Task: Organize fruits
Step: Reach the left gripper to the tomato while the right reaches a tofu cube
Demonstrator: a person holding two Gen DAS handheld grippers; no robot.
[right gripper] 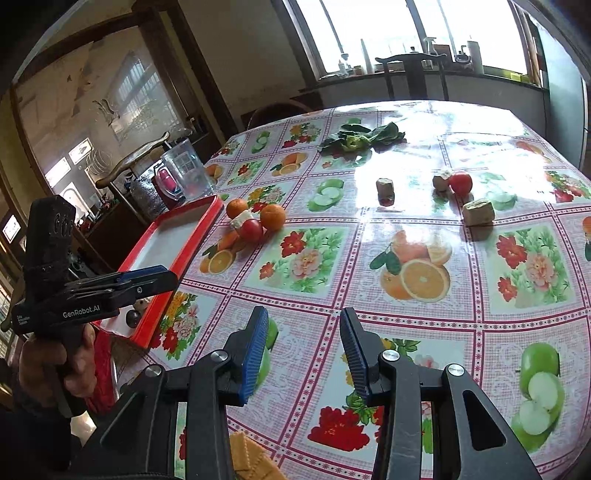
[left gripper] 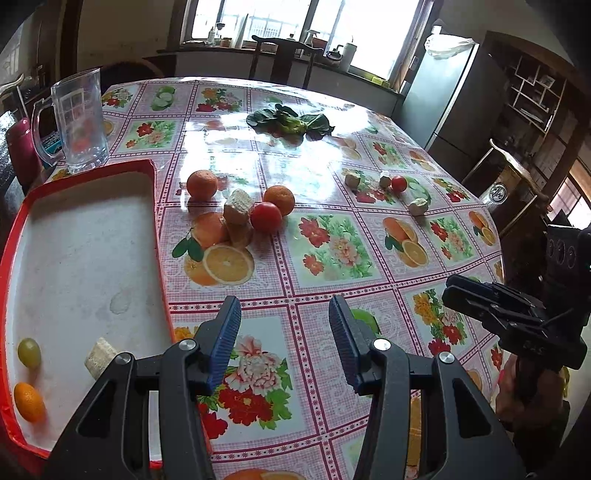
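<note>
Sunlit tabletop (left gripper: 332, 236), oranges (left gripper: 202, 183) clustered near red tray (left gripper: 22, 206) for loading. Left tongs (left gripper: 284, 341), right tongs (right gripper: 303, 354): both wide apart, empty, poised low.

Open right gripper (right gripper: 303, 350) above tablecloth (right gripper: 369, 266)

Bright window (left gripper: 306, 22) behind dark chair (left gripper: 284, 59); grey fridge (left gripper: 450, 92) right

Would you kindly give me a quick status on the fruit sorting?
Left gripper and right gripper open, empty. Kumquat and grape in red tray. Oranges and tomato on table, path unobstructed.
</note>
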